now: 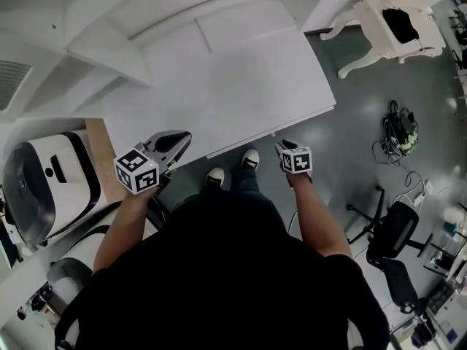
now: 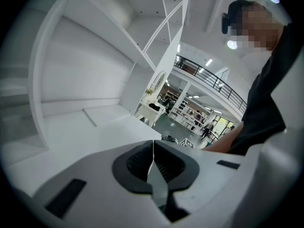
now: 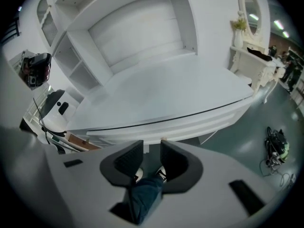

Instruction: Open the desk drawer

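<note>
White desk drawer shows in the right gripper view as a long front band directly under the front edge of the smooth white tabletop, and it looks pushed in flush beneath that edge. In the head view the tabletop fills the 12 o'clock part of the picture, with white built-in shelves above it at 11 o'clock. The left gripper hangs off the tabletop's front edge at 7 o'clock from its middle, apart from the surface; its dark ribbed pads are pressed together along a thin seam with nothing between them. The right gripper sits at 5 o'clock from the tabletop's middle, just beside the front edge; its jaws stand a little apart and grip nothing, and through the gap show the person's blue trouser leg and white-toed shoes. A white ornate dressing table stands at 2 o'clock, and a black office chair at 4 o'clock.
</note>
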{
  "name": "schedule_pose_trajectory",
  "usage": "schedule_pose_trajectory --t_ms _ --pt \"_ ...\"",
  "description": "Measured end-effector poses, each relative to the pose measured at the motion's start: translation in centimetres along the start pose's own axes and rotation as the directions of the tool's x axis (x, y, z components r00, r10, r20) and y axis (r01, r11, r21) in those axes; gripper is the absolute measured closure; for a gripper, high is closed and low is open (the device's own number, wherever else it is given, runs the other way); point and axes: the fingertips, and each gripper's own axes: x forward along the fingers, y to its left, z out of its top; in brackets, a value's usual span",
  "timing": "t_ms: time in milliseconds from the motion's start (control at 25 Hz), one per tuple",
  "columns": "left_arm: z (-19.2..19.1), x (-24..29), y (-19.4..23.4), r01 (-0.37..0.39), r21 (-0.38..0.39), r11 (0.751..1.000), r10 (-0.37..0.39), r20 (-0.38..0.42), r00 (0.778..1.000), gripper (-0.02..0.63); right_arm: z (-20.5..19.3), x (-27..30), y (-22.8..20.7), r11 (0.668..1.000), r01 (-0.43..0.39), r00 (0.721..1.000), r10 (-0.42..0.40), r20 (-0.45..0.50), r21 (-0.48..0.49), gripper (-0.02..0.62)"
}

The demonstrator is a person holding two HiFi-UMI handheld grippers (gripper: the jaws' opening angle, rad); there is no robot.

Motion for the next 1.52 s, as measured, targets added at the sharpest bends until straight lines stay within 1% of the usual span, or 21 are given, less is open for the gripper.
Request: schedule_pose_trajectory --t_ms 160,360,560,1040,1520 --pt "-0.5 -0.5 0.4 -0.044 -0.029 0.999 0.044 -0.005 0.999 0.594 -0.3 2.0 -0.6 1.000 -0.010 0.999 0.010 -0.039 -0.012 0.480" --pt "-2.0 -1.3 0.5 -0.089 -0.065 0.994 0.087 -0.032 0.996 0.594 -1.4 4.4 -1.7 1.000 -0.016 0.996 0.015 -0.085 -0.007 0.480" --pt "-3.5 -1.5 1.4 -0.125 -0.105 0.987 0.121 -0.051 0.991 0.594 -1.5 6.5 -2.5 1.000 -0.028 0.994 0.027 -0.109 -0.007 0.479" --pt "-5.3 -1.6 2.4 -0.161 -0.156 0.975 0.149 -0.082 0.985 0.594 -2.5 10.5 -2.8 0.998 -0.052 0.981 0.048 -0.186 -0.018 0.480" --pt "-6.0 -1.4 2.7 -0.156 -0.167 0.973 0.142 -0.094 0.985 0.594 -2.7 11.6 -2.7 0.999 -0.040 0.980 0.039 -0.196 -0.003 0.499"
